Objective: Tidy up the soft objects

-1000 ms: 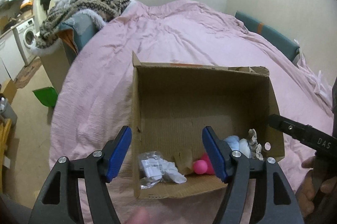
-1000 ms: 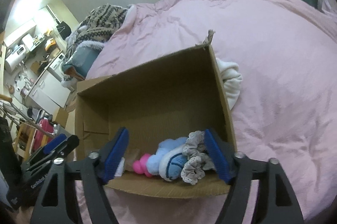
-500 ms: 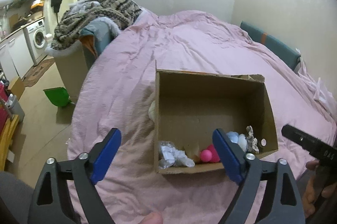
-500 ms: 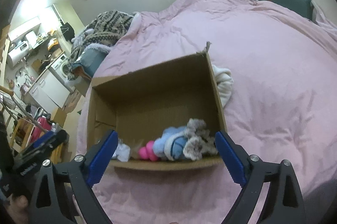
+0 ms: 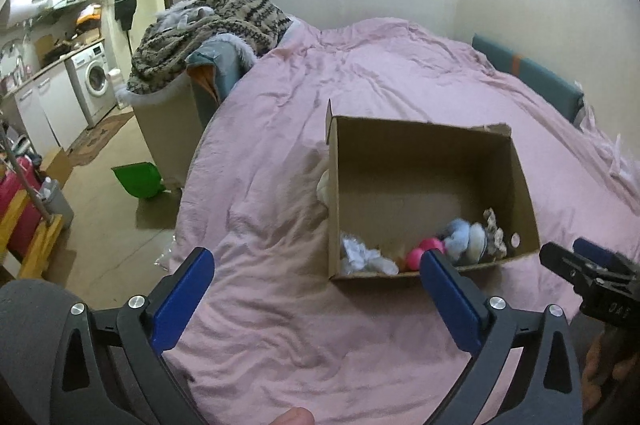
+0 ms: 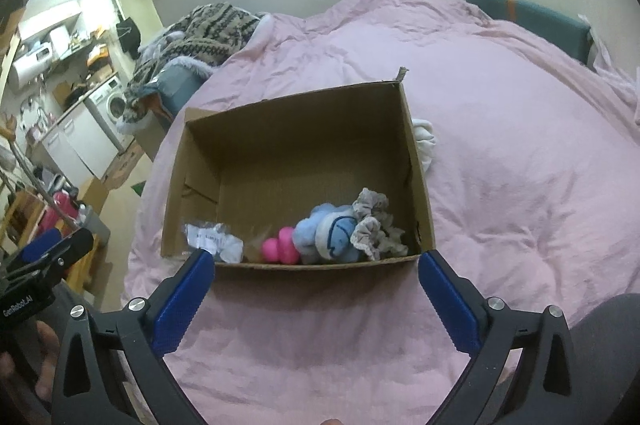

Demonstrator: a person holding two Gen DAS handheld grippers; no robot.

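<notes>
An open cardboard box [image 5: 424, 145] [image 6: 296, 113] sits on the pink bed cover [image 5: 280, 209] [image 6: 520, 161]. Along its near wall lie a clear plastic bag [image 6: 214, 239] [image 5: 362, 255], a pink toy [image 6: 280, 245] [image 5: 424, 251], a blue and white plush [image 6: 330, 231] [image 5: 466, 239] and a grey scrunchie [image 6: 374, 225] [image 5: 494, 231]. A white cloth [image 6: 424, 139] [image 5: 323, 185] lies outside the box against its side. My left gripper [image 5: 318, 275] is open and empty, in front of the box. My right gripper [image 6: 316, 275] is open and empty, just short of the box's near wall.
A patterned blanket [image 5: 208, 25] is piled on a tub beside the bed. A green dustpan [image 5: 138, 179] lies on the floor. A washing machine [image 5: 94, 81] and cabinets stand at the far left. A teal headboard [image 5: 528, 81] runs along the bed's right side.
Both grippers have pulled back and up from the box, so it looks smaller and farther. Both stay open and empty. The things in the box have not moved.
</notes>
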